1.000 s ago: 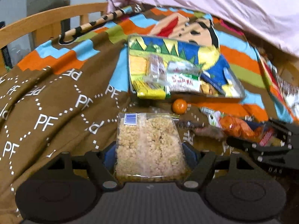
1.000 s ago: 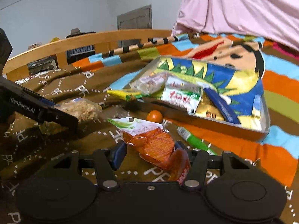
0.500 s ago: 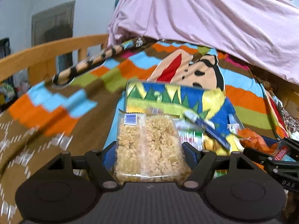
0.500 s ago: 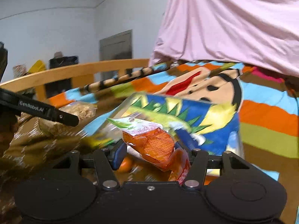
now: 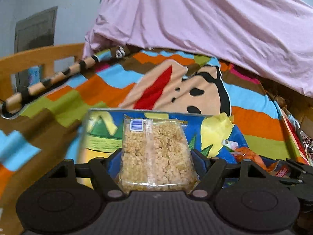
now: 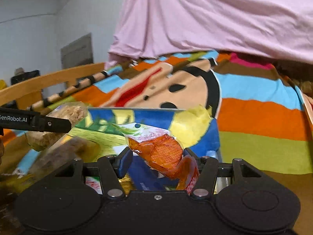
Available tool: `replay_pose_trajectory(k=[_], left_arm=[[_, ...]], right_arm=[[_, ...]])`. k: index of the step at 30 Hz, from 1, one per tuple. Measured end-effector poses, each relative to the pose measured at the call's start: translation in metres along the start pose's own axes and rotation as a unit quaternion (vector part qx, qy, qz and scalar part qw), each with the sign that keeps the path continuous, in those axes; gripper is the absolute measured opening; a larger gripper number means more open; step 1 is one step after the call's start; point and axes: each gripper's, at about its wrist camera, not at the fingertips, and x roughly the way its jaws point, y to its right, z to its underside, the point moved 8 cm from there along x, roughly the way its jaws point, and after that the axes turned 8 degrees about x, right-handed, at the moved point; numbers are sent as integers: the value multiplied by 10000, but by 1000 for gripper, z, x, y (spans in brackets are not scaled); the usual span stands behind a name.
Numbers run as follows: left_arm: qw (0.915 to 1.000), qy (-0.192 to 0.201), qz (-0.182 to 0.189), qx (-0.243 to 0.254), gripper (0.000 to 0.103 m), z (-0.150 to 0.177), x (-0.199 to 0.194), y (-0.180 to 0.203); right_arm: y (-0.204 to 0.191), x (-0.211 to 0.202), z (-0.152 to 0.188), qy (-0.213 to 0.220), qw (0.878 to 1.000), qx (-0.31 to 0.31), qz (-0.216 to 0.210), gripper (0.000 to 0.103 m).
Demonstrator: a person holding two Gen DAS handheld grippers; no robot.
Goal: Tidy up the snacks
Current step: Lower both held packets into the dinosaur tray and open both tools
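Striped blanket (image 5: 254, 121) — wooden bedrail (image 5: 35, 56)

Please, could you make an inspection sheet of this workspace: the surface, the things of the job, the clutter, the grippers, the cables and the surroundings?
Surface: colourful cartoon blanket on a bed.
Job's things: clear rice-crisp packet held in front of the printed tray; orange snack packet held over the same tray, where more packets lie, blurred.
Clutter: striped stick lying on the blanket near the rail.
Grippers: left gripper shut on the rice-crisp packet; right gripper shut on the orange snack packet.
Cables: nothing seen.
Surroundings: wooden bed rail, pink sheet hanging behind, grey door in a pale wall.
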Motion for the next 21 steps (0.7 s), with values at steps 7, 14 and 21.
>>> replay_pose_trajectory(k=[7,14,21], left_arm=[[9996,-255,-36,115,76,17,36,16],[9990,-386,-82,209,77,26,47,22],[9993,-378,77,7,92,24,45,23]], right_arm=[[18,24,13,-204,9992,233,237,59],[26,35,24,-315,9985,351,289,60],[21,32,25,-294,9989,276,232,74]])
